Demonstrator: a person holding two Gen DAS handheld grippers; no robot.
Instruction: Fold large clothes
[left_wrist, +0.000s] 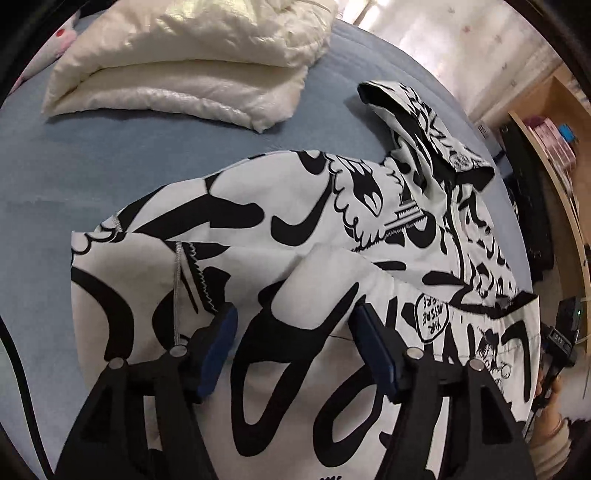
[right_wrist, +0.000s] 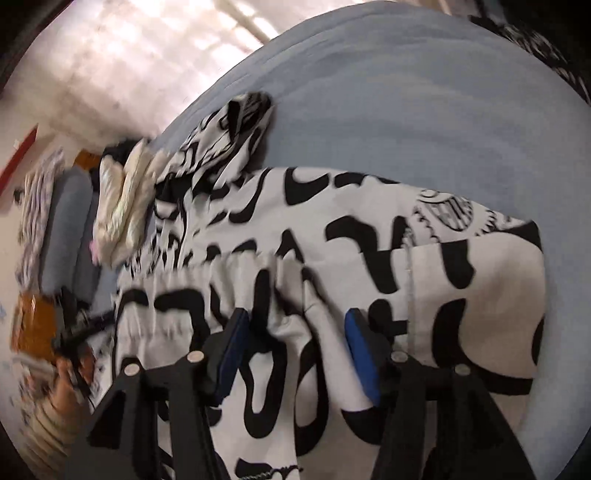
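A white jacket (left_wrist: 295, 229) printed with bold black graffiti shapes lies partly folded across a bed's blue sheet (left_wrist: 92, 166), one sleeve (left_wrist: 417, 122) flung outward. Both the left gripper (left_wrist: 295, 347) and right gripper (right_wrist: 295, 350) hover over it, fingers spread wide. A folded cream puffer coat (left_wrist: 192, 62) lies behind; wooden shelves (left_wrist: 554, 147) stand alongside.

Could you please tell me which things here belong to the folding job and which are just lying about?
Job: printed jacket, left gripper, right gripper, both open above it.
Lying about: white puffer, blue bedsheet, shelf.
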